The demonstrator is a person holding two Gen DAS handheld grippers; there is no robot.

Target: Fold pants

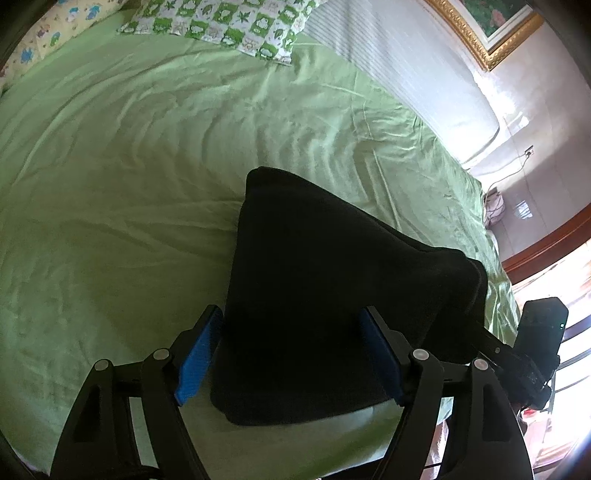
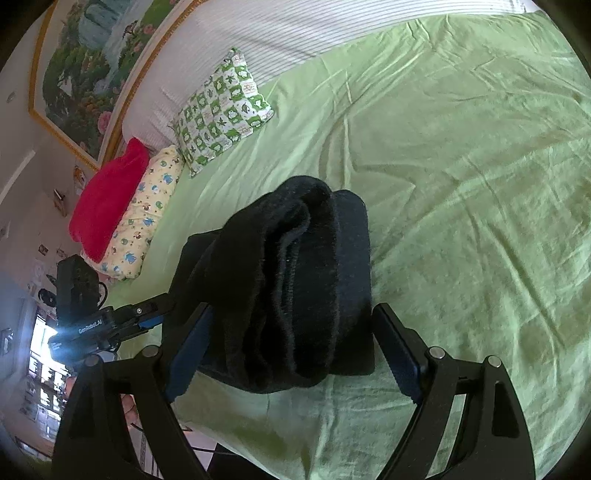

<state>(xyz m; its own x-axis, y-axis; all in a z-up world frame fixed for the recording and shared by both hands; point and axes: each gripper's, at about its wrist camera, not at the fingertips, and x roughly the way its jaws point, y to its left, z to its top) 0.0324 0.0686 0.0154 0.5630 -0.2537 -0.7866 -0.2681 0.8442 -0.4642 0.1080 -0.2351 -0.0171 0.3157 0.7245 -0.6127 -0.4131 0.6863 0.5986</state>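
The black pants [image 1: 332,288] lie folded into a thick bundle on the green bed sheet [image 1: 110,184] near the bed's front edge. My left gripper [image 1: 291,354] is open, its blue pads either side of the bundle's near end, not squeezing it. In the right wrist view the pants [image 2: 291,280] show stacked folded layers. My right gripper [image 2: 291,354] is open too, its fingers on both sides of the bundle's near end. The other gripper shows at the right edge of the left wrist view [image 1: 535,354] and at the left of the right wrist view [image 2: 92,317].
A green-and-white patterned pillow [image 2: 221,110], a yellow cartoon pillow [image 2: 147,214] and a red cushion [image 2: 107,199] lie at the head of the bed. A striped headboard [image 2: 295,33] and a framed painting [image 2: 92,62] stand behind. The bed's edge runs just below the grippers.
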